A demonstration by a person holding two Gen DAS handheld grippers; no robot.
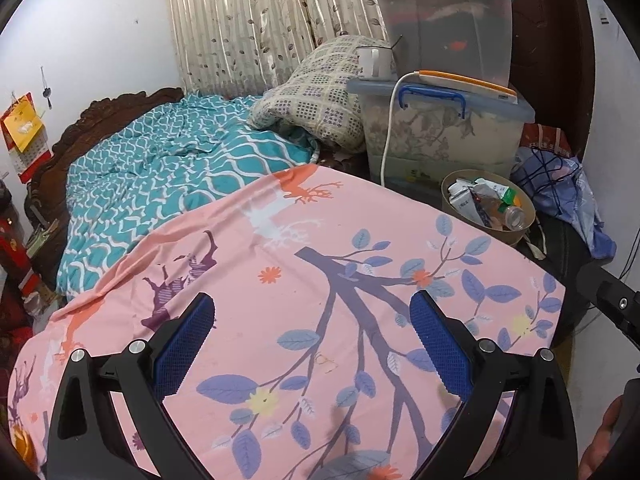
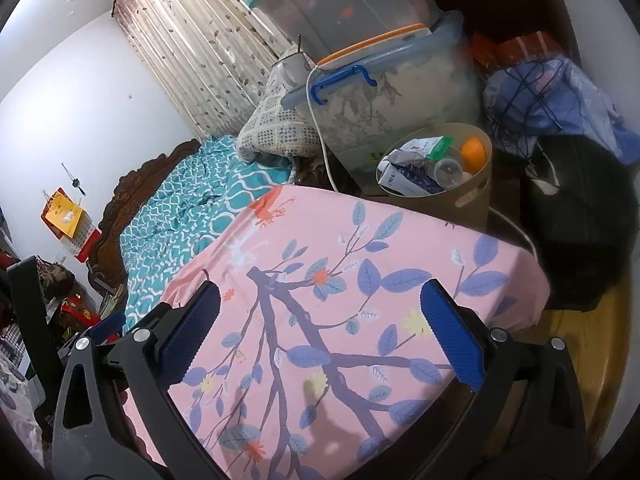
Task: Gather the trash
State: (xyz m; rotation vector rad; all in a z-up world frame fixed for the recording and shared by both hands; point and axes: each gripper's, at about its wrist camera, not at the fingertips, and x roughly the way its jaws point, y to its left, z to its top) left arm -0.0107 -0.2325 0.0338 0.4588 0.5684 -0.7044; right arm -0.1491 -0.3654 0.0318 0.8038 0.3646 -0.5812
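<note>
A tan round bin [image 1: 516, 234] [image 2: 476, 192] stands past the far right corner of the pink flowered cloth [image 1: 320, 280] [image 2: 340, 280]. It holds trash: cartons, a green-and-white box, a clear plastic bottle [image 1: 514, 216] [image 2: 448, 170] and something orange. My left gripper [image 1: 312, 336] hangs open over the pink cloth with nothing between its blue pads. In the right wrist view my right gripper [image 2: 320, 328] is also open wide and empty above the same cloth. Both point toward the bin from the near side.
Clear storage boxes [image 1: 440, 132] [image 2: 392, 92] are stacked behind the bin, with a white cable hanging down and a mug on the lid. A teal quilt [image 1: 160, 168] and a checked pillow [image 1: 316, 96] lie to the left. A blue bundle [image 1: 560, 188] and dark bag [image 2: 580, 216] sit at the right.
</note>
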